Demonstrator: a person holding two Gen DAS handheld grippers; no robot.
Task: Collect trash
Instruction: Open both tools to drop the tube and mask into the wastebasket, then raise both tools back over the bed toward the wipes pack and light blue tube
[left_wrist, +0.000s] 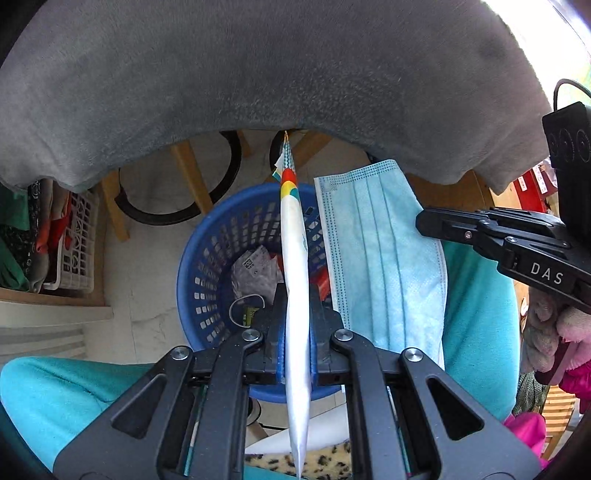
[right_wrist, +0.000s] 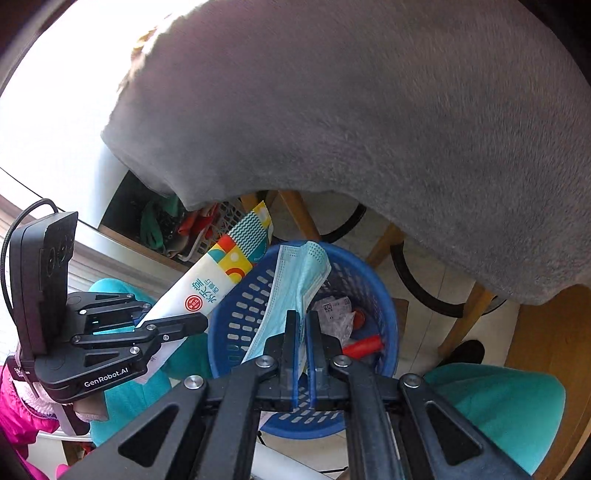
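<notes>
My left gripper (left_wrist: 295, 295) is shut on a flat white snack wrapper (left_wrist: 294, 266) with a colourful end, seen edge-on. It hangs above a blue perforated trash basket (left_wrist: 214, 266) on the floor. The basket holds crumpled wrappers (left_wrist: 255, 273) and a red item. My right gripper (right_wrist: 303, 321) is shut on a light blue face mask (right_wrist: 295, 280) and holds it over the basket (right_wrist: 236, 317). The right gripper also shows in the left wrist view (left_wrist: 436, 221), with the mask (left_wrist: 384, 258). The left gripper (right_wrist: 192, 325) and wrapper (right_wrist: 218, 277) show in the right wrist view.
A grey cloth (left_wrist: 258, 74) hangs over a table edge above the basket. Wooden stool legs (left_wrist: 188, 173) and black rings stand behind it. A white crate (left_wrist: 77, 243) with clothes sits at left. Teal-clad knees (right_wrist: 498, 398) flank the basket.
</notes>
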